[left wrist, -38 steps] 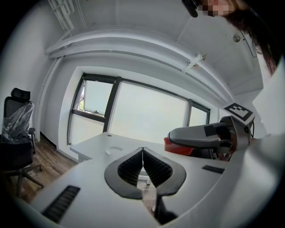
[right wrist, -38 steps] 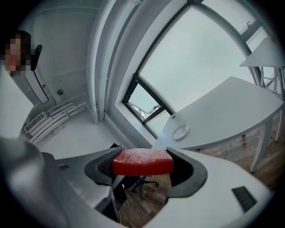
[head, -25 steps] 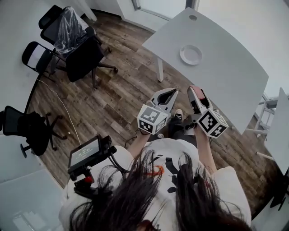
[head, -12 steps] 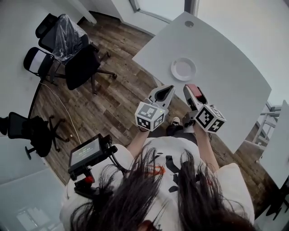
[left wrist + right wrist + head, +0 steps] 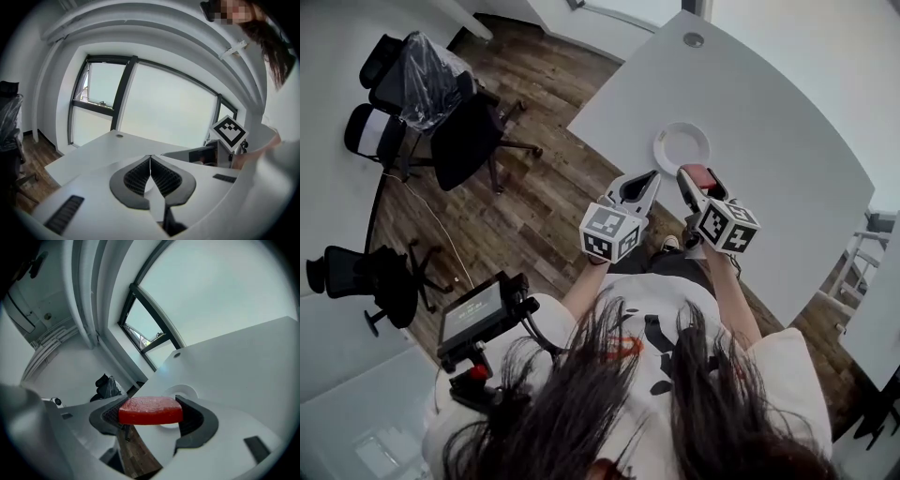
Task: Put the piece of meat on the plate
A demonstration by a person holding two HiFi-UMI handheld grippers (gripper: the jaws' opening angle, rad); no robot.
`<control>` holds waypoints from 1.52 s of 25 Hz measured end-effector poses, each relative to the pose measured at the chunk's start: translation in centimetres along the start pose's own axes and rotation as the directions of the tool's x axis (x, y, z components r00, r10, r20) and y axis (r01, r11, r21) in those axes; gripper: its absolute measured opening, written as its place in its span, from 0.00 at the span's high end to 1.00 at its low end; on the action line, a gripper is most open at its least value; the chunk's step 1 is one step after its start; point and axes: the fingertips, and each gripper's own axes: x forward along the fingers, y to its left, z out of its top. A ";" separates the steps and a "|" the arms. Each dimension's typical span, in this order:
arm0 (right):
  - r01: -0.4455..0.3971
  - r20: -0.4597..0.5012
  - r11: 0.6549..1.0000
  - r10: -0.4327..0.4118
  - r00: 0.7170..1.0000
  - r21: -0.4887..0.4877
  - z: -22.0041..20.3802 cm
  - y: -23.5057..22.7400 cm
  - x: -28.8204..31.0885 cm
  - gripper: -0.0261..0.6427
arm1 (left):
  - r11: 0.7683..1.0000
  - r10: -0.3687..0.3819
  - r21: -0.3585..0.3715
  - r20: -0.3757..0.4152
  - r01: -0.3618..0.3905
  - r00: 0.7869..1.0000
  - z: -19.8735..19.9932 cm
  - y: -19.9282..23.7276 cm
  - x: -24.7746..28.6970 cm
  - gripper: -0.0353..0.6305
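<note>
Hovering at centre frame just short of the plate (image 5: 662, 150) on the worktop (image 5: 778, 122), the right hand-held gripper (image 5: 697, 183) is clamping the piece of meat (image 5: 150, 410), best carried level over the rim before lowering, while the left hand-held gripper (image 5: 150, 164) is idling closed and empty.

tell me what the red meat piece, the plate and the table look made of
The red slab of meat looks like moulded plastic or rubber, matte: uniform colour, clean flat edges, pebbled top. The round white plate is smooth ceramic or plastic; can't tell which. The white table is probably matte laminate: even, grainless surface.
</note>
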 end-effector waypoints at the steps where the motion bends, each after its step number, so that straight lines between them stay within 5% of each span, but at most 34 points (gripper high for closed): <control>1: 0.014 -0.013 1.000 -0.015 1.000 -0.013 0.0 -0.5 1.3 0.48 | 1.000 -0.014 0.005 -0.014 0.014 1.000 0.0 0.9 0.9 0.94; 15: 0.211 -0.222 0.934 -0.280 0.934 -0.289 -2.5 -6.6 14.2 0.48 | 0.985 -0.172 -0.026 -0.127 0.170 0.977 2.3 11.1 10.3 0.94; 19: 0.209 -0.237 0.906 -0.309 0.921 -0.368 -3.1 -6.9 13.3 0.48 | 0.980 -0.199 -0.024 -0.138 0.198 0.970 2.2 10.7 10.4 0.94; 25: 0.161 -0.269 0.820 -0.356 0.895 -0.550 -4.6 -6.9 12.1 0.47 | 0.973 -0.229 -0.023 -0.137 0.228 0.964 2.3 9.8 10.5 0.94; 38: 0.157 -0.310 0.820 -0.375 0.874 -0.550 -4.6 -7.4 12.6 0.47 | 0.971 -0.237 -0.023 -0.147 0.236 0.960 2.1 9.6 10.7 0.94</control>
